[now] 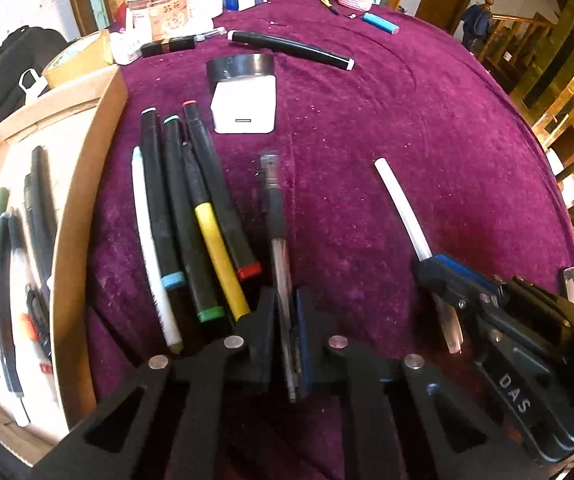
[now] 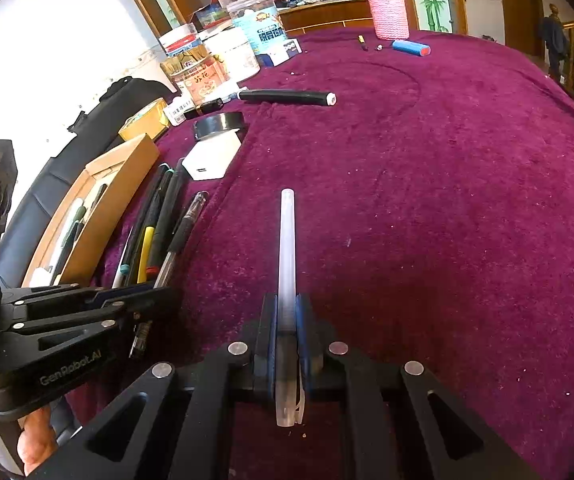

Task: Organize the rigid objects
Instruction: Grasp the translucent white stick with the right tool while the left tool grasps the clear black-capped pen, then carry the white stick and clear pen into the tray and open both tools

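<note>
Two pens gripped over the purple desk (image 1: pixel 387 128)

The clear pen (image 1: pixel 283 264) is clamped in the left tool (image 1: pixel 287 320) beside the markers (image 1: pixel 191 216); the white pen (image 2: pixel 287 248) is clenched in the right tool (image 2: pixel 287 320), near the box (image 1: pixel 87 184).

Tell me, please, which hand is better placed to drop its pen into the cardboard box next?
Probably left: the left gripper, shut on the clear pen, sits nearer the cardboard box; the right gripper holds the white pen farther away.

Fuzzy purple velvet tablecloth (image 2: pixel 447 200)
</note>
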The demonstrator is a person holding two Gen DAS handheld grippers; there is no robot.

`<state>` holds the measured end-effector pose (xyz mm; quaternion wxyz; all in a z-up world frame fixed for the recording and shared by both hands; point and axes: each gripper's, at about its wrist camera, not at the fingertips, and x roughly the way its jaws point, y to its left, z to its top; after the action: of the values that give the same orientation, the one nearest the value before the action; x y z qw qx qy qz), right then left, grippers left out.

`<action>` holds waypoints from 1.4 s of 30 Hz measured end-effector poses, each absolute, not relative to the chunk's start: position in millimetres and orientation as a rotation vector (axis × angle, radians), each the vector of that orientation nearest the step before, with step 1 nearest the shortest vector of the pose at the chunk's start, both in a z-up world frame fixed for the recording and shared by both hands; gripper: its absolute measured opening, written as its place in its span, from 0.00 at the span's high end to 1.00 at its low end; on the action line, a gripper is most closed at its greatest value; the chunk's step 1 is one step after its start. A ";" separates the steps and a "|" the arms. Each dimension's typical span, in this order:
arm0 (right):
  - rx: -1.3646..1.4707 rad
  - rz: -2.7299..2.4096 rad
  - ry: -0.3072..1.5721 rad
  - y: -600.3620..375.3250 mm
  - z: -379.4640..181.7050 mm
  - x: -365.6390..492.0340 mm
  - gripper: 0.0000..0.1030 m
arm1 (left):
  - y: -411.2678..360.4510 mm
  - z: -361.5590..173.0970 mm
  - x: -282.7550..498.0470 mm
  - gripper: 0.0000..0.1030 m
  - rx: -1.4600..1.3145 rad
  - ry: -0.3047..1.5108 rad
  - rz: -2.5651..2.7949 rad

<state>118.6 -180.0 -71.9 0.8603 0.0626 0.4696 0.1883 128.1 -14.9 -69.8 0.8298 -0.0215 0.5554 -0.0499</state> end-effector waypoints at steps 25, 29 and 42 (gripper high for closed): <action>0.200 0.395 0.995 -188.6 -73.7 121.6 0.91 | -49.0 -71.4 118.4 0.77 0.049 1.137 -0.182; 0.200 0.393 0.996 -188.4 -73.7 122.1 0.91 | -48.0 -71.9 118.6 0.91 0.070 1.111 -0.165; 0.220 0.389 0.951 -184.3 -62.3 110.6 0.92 | 15.5 -37.3 85.7 0.91 -0.327 1.099 -0.266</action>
<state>110.6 -184.3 -62.3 0.8650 0.1051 0.4541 0.1855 85.7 15.5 -37.3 0.8319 -0.1543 0.5182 -0.1253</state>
